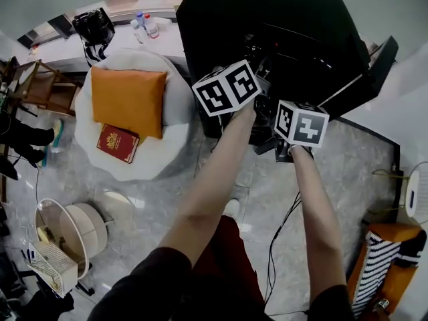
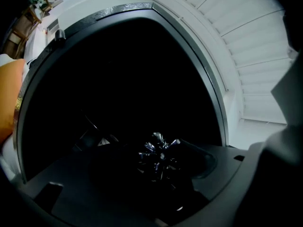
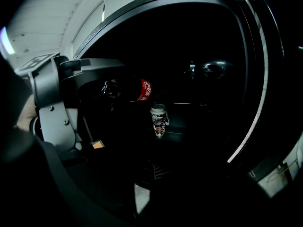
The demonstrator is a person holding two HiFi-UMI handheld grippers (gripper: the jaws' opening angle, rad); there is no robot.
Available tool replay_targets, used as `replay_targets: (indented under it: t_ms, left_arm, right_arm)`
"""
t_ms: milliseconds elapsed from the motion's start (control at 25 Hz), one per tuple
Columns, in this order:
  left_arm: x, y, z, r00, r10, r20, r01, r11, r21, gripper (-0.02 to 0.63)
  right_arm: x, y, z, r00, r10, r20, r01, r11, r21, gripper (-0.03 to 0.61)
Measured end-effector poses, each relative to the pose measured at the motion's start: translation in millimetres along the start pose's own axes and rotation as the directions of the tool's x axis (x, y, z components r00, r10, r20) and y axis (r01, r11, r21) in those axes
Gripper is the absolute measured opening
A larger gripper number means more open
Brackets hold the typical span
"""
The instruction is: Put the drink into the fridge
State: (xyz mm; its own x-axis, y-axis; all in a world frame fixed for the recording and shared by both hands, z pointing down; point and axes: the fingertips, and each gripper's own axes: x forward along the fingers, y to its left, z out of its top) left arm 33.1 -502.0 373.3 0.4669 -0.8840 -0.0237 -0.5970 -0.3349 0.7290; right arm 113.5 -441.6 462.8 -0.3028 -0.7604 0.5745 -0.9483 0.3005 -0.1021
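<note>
A dark cola bottle with a red label (image 3: 144, 90) lies sideways in my left gripper (image 3: 113, 85), whose jaws are shut on it inside the black fridge (image 1: 267, 19). In the left gripper view the bottle's glossy end (image 2: 158, 157) shows between the jaws against the dark interior. A small lidded cup drink (image 3: 158, 120) stands upright on a fridge shelf, below and right of the bottle. In the head view both marker cubes, left (image 1: 227, 87) and right (image 1: 302, 122), sit at the fridge's opening. The right gripper's own jaws are lost in the dark.
A round white table (image 1: 154, 162) to the left of the fridge carries an orange cushion (image 1: 128, 100) and a red book (image 1: 118, 143). Small bottles (image 1: 146, 27) stand behind it. The open fridge door (image 1: 364, 69) is at right. A cable (image 1: 279, 239) runs over the floor.
</note>
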Motion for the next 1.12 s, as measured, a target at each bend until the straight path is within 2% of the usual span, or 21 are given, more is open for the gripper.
replay_targets:
  t_ms: [560, 720, 920, 1120]
  left_arm:
    - [22.0, -9.9, -17.5, 0.995, 0.066, -0.074, -0.057, 0.991, 0.119, 0.318]
    - [29.0, -13.0, -21.9, 0.991, 0.095, -0.098, -0.075, 0.98, 0.185, 0.318]
    - [36.9, -15.7, -27.9, 0.987, 0.127, -0.099, -0.102, 0.969, 0.227, 0.318]
    - [43.2, -18.0, -32.4, 0.983, 0.155, -0.102, -0.118, 0.947, 0.298, 0.318]
  right_arm:
    - [-2.4, -17.7, -4.4, 1.0, -0.009, 0.0, 0.009, 1.0, 0.012, 0.018]
    - [-6.7, -19.3, -6.9, 1.0, -0.014, -0.023, 0.015, 1.0, 0.016, 0.018]
    - [-14.5, -21.1, -5.7, 0.999, -0.029, -0.031, 0.029, 1.0, 0.001, 0.018]
    - [-14.6, -26.3, -8.6, 0.999, -0.034, -0.035, 0.035, 0.999, 0.005, 0.018]
